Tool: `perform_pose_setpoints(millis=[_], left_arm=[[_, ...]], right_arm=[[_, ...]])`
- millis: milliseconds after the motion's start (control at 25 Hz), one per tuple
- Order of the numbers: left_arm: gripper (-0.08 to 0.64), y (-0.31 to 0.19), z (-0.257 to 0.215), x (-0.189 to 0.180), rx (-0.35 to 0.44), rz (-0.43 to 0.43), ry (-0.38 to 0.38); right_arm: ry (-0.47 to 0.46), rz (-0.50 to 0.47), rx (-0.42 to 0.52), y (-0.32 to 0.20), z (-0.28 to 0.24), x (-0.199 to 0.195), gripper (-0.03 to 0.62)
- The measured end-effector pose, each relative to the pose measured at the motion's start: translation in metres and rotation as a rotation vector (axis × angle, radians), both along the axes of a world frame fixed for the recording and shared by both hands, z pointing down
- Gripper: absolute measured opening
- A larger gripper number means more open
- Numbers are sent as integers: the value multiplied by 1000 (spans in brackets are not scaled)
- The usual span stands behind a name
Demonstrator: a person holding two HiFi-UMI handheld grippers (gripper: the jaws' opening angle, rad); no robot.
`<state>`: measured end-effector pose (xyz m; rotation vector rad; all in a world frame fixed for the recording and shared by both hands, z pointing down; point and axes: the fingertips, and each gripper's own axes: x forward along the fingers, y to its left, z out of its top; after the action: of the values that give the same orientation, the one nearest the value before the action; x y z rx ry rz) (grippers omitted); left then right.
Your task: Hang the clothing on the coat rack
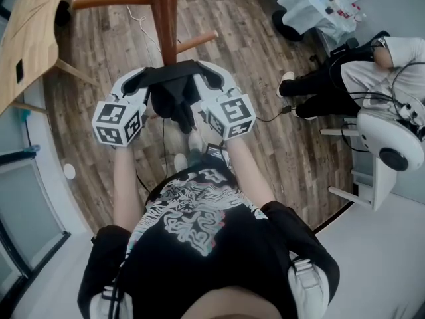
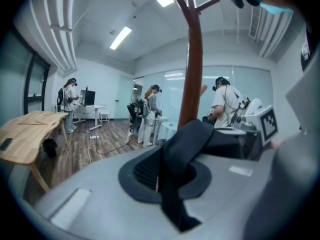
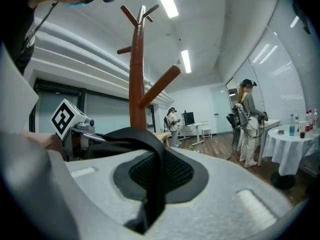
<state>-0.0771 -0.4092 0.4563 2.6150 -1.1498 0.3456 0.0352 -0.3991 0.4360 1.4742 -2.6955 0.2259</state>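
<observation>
A black garment [image 1: 174, 97] is stretched between my two grippers in front of the brown wooden coat rack [image 1: 163, 18]. In the head view my left gripper [image 1: 141, 80] and my right gripper [image 1: 207, 76] each pinch one end of it, close to the pole, and the rest hangs down between them. In the left gripper view the jaws are shut on a black fabric strip [image 2: 182, 151], with the rack's pole [image 2: 192, 74] just behind. The right gripper view shows the same: jaws shut on the black fabric [image 3: 152, 154], and the rack [image 3: 136, 79] with its pegs rises overhead.
A wooden table [image 1: 30, 32] stands at the left. A seated person [image 1: 352, 78] and a white chair [image 1: 385, 145] are at the right. A cable [image 1: 143, 25] lies on the wood floor. People [image 2: 150, 114] stand further back, near a round table with a white cloth [image 3: 292, 146].
</observation>
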Motion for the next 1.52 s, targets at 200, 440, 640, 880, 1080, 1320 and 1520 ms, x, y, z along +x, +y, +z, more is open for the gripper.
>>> perform_pose_setpoints(millis=[200,440,640,880,1080,1320,1520], left_arm=[[3,2,15,0,-29,3,3],[3,6,34,4,-58,7,-11],[3,11,42,7,-72,12,-9],[3,20,52,10,-92,11,-14],[6,24,55,7,-87,-1,-11],[15,24,54,11,-75,9,-14],[50,25,57,9,-89,15,-1]], right_arm=[[-4,12,-34,3,16,-1,21],[-9,14,-55,4,29,0,21],[4,17,-58,9,36,-2,21],[39,24,-33,20,46,-4,21],[15,28,-26,24,49,-8,23],[6,32,-18,25,50,-5,26],[-5,27,-38,25,54,-8,51]])
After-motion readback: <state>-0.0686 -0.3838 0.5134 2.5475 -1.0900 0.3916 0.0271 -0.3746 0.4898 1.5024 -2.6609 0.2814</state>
